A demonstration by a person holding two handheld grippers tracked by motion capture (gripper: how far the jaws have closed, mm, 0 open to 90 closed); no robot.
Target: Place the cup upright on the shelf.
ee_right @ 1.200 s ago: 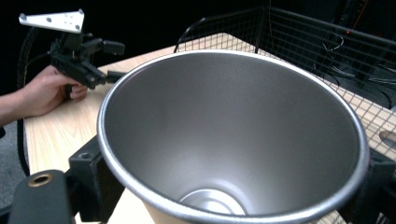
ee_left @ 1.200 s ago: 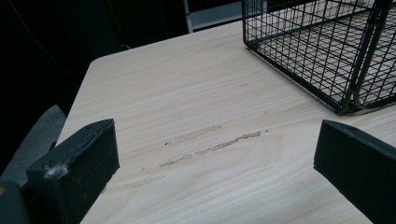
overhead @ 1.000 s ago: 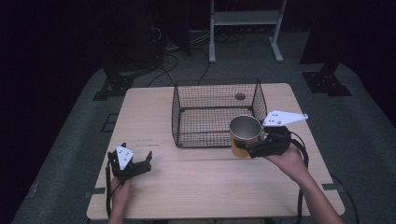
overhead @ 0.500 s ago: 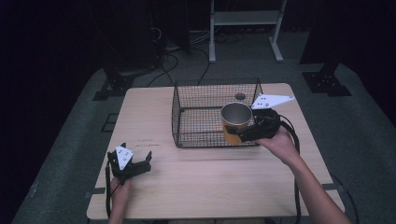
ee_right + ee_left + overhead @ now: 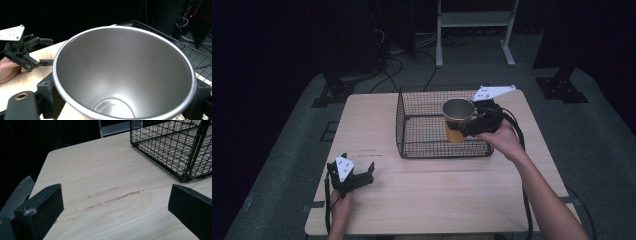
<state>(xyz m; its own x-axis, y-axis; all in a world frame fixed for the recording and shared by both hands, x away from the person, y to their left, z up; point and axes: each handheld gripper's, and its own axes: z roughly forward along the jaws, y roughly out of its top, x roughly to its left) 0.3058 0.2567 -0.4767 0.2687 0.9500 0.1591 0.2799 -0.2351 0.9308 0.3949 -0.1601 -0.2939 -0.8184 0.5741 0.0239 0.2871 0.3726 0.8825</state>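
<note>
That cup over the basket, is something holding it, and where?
Yes: the right tongs grip the cup by its sides, just below the rim. The left tongs hold nothing.

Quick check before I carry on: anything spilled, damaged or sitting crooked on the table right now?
Nothing spilled or crooked. The metal cup is upright and empty in the right claw, above the wire basket, which sits square. The one blemish is a few scuff streaks on the wooden table ahead of the open left claw.
</note>
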